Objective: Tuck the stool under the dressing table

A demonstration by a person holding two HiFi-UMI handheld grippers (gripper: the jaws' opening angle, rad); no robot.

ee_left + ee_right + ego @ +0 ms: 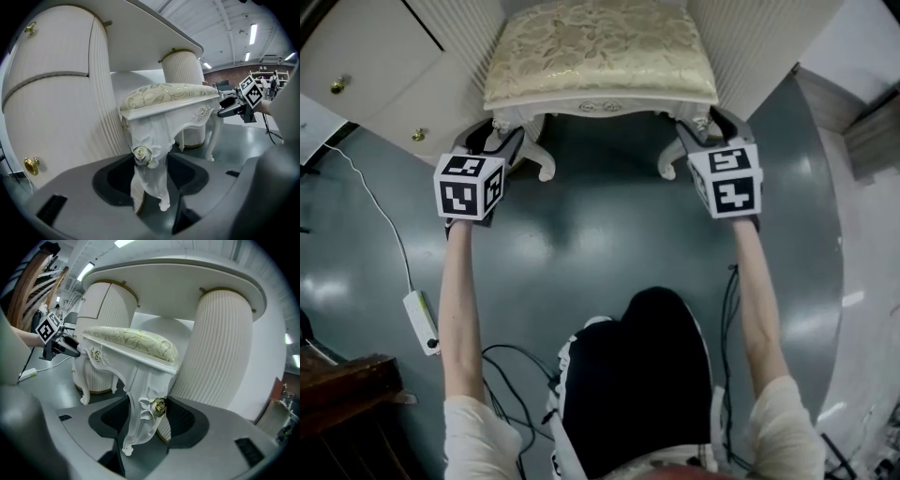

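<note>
Left gripper (pixel 500 141) and right gripper (pixel 705 127) clamp the carved front legs (pixel 149 180) of the white wooden, cream-cushioned stool (pixel 600 56) — stiff, likely weighty, glossy — best held at the rosettes (pixel 142 153).

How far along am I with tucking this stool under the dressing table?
Done: the stool sits partly between the dressing table pedestals. In hand: left gripper clamps its left front leg, right gripper its right front leg. Left: cushion front and front legs stick out; push further in.
</note>
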